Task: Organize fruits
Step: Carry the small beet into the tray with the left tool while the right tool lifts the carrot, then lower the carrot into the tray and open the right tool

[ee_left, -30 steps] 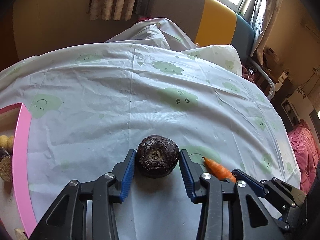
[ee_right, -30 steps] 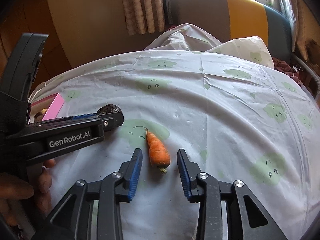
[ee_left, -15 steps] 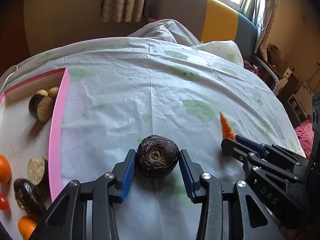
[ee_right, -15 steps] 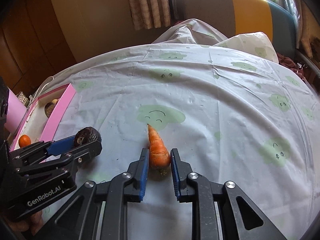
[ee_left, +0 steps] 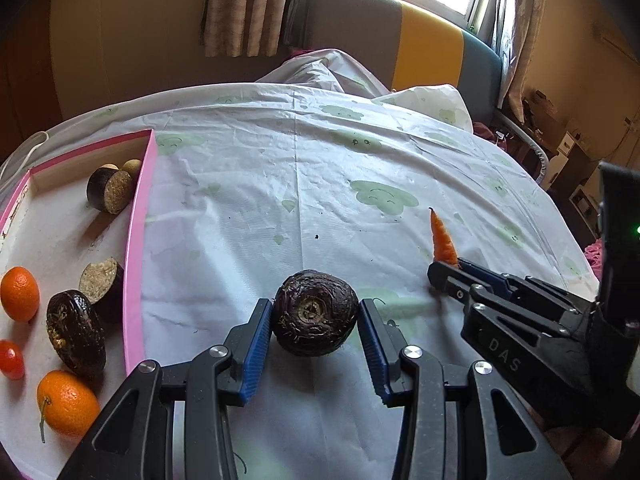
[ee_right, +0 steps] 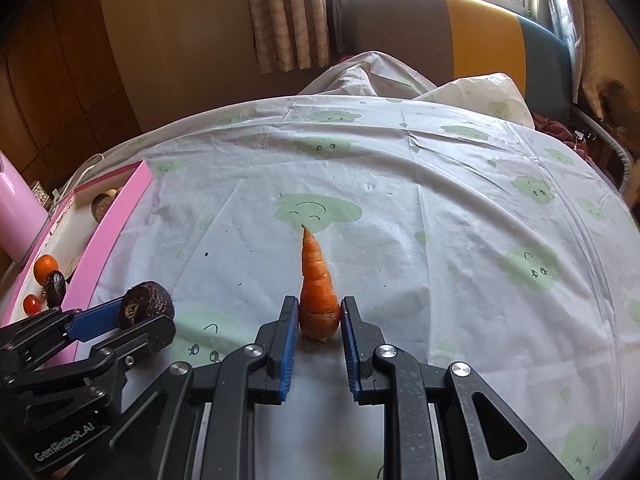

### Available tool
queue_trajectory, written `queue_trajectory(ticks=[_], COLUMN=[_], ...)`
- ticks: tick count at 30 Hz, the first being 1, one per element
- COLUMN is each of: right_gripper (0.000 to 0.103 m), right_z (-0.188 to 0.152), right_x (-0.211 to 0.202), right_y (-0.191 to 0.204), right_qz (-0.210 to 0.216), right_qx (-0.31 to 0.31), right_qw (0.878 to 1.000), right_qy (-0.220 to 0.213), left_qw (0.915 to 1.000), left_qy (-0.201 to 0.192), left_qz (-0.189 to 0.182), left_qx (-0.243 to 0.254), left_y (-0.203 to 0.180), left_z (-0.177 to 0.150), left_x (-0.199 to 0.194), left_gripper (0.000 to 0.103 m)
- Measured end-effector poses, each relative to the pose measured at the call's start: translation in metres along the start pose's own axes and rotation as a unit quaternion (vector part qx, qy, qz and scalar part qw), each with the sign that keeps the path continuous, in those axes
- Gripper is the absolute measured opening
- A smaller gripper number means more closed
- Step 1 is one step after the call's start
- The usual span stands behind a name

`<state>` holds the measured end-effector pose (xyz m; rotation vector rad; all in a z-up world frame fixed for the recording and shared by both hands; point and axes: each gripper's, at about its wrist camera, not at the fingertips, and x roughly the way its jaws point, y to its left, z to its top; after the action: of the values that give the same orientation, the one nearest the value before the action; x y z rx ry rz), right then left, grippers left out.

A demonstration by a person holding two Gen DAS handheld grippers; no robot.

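At the left edge of the table, a pink-rimmed tray [ee_left: 136, 248] is sitting with its long side running away from the camera; inside it are lying two oranges [ee_left: 66, 404], a small red fruit [ee_left: 10, 360], a whole dark root [ee_left: 76, 332] and cut dark pieces [ee_left: 110, 190] showing pale faces; just beside the tray's right rim, over the cloud-print tablecloth [ee_left: 320, 184], the left gripper [ee_left: 316, 334] is pinching a round dark root [ee_left: 315, 317] between its blue pads [ee_left: 256, 344], both pads pressing on its sides; whether the root is touching the cloth I cannot tell; further right, nearer the middle of the table, the right gripper [ee_right: 319, 320] is clamping the thick end of an orange carrot [ee_right: 316, 288], its jaws pressed against both flanks, the thin tip pointing away toward the far edge; the carrot's body is lying over a green cloud print; beyond the table's far edge a grey, yellow and blue sofa back [ee_right: 460, 36] is standing under a window.
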<state>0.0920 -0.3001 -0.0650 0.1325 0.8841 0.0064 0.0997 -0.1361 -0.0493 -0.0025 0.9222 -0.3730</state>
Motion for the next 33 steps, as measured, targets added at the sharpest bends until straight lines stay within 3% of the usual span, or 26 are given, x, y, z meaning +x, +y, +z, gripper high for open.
queue_trajectory(ticks=[10, 16, 21, 28, 31, 33], right_gripper=[0.021, 0.021, 0.021, 0.021, 0.021, 0.021], right_z=[-0.002, -0.002, -0.001, 0.003, 0.005, 0.01], right_x=[0.001, 0.001, 0.002, 0.002, -0.001, -0.003], right_y=[0.003, 0.005, 0.007, 0.01, 0.02, 0.029], right_qz=[-0.008, -0.014, -0.02, -0.015, -0.004, 0.016], right_qx=[-0.006, -0.011, -0.016, -0.014, -0.022, -0.021], right_qw=[1.0, 1.0, 1.0, 1.0, 1.0, 1.0], right_qy=[-0.001, 0.001, 0.004, 0.011, 0.008, 0.008], left_qw=[0.9995, 0.9972, 0.9916, 0.9843, 0.9831, 0.9824], left_qy=[-0.028, -0.057, -0.072, -0.042, -0.048, -0.055], left_qz=[-0.005, 0.008, 0.063, 0.113, 0.125, 0.125], left_qx=[-0.015, -0.047, -0.087, -0.129, -0.125, -0.127], left_y=[0.017, 0.054, 0.107, 0.153, 0.153, 0.152], left_z=[0.001, 0.005, 0.012, 0.003, -0.001, -0.004], left_x=[-0.038, -0.071, -0.082, -0.074, -0.079, -0.084], left_gripper=[0.044, 0.044, 0.044, 0.046, 0.062, 0.063])
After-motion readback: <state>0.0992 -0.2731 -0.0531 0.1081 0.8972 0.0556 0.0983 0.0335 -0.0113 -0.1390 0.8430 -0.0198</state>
